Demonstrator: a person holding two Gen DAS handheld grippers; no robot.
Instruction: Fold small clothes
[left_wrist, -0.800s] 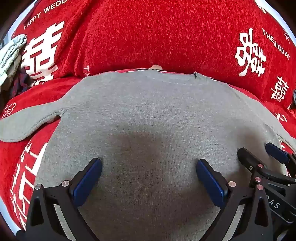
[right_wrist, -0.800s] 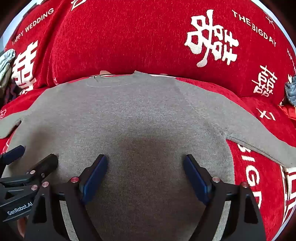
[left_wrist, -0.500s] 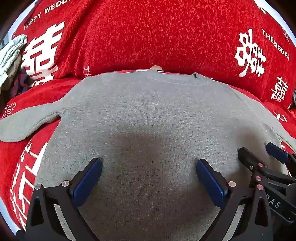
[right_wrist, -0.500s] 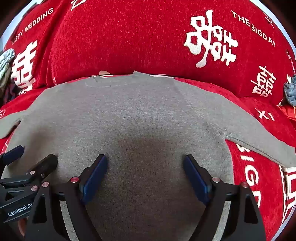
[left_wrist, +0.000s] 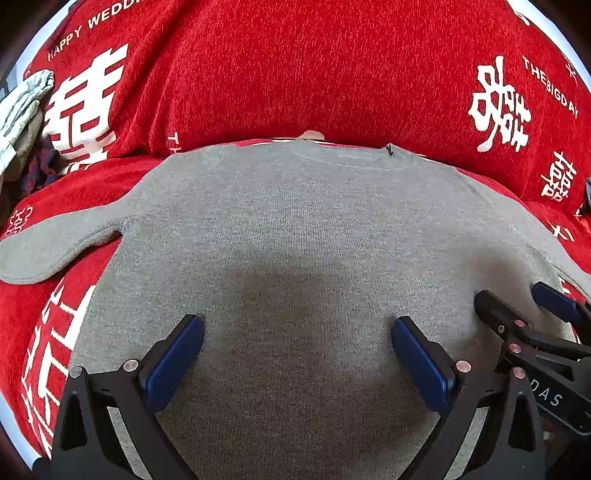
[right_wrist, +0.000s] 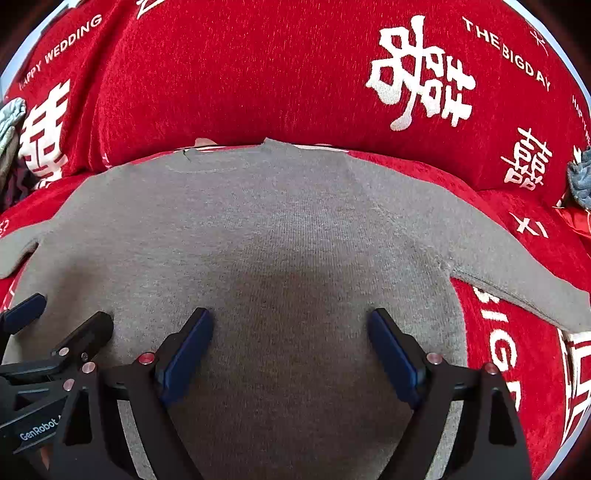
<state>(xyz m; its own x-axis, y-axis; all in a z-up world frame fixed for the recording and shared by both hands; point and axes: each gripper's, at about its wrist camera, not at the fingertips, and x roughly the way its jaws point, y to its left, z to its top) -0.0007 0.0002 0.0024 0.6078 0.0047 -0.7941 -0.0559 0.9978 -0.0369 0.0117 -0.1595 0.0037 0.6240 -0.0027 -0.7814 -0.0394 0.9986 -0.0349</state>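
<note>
Flat across a red plush sofa cover printed with white wedding characters (left_wrist: 314, 66), a grey fine-knit sweater (left_wrist: 303, 221), spread face-down or face-up, impossible to say which. Neckline (left_wrist: 332, 147) at the far edge, tucked against the foot of the red backrest cushion (right_wrist: 240, 74). Sleeves out to either side: left sleeve (left_wrist: 48, 251) angled outward over the seat, right sleeve (right_wrist: 517, 273) reaching toward the seat's right edge, both lying flat on the red cloth.

Above the sweater's lower body, the left gripper (left_wrist: 297, 354), black frame with blue pads (left_wrist: 173, 362), tilted downward, jaws spread wide, nothing between them but bare knit below. Just beside it, the right gripper (right_wrist: 290, 350), likewise tilted down and spread wide, blue pads (right_wrist: 395, 358) clear of any fold, holding nothing. Whether either set of tips touches the fabric: cannot tell. Soft shadow on the knit ahead of each gripper.

Each gripper visible at the edge of the other's view: right one at the left view's right margin (left_wrist: 524, 310), left one at the right view's left margin (right_wrist: 59, 321).

At the far left, a pale crumpled cloth (left_wrist: 22, 107) against the sofa's end; at the far right, a small blue-grey fabric bundle (right_wrist: 581, 177).
</note>
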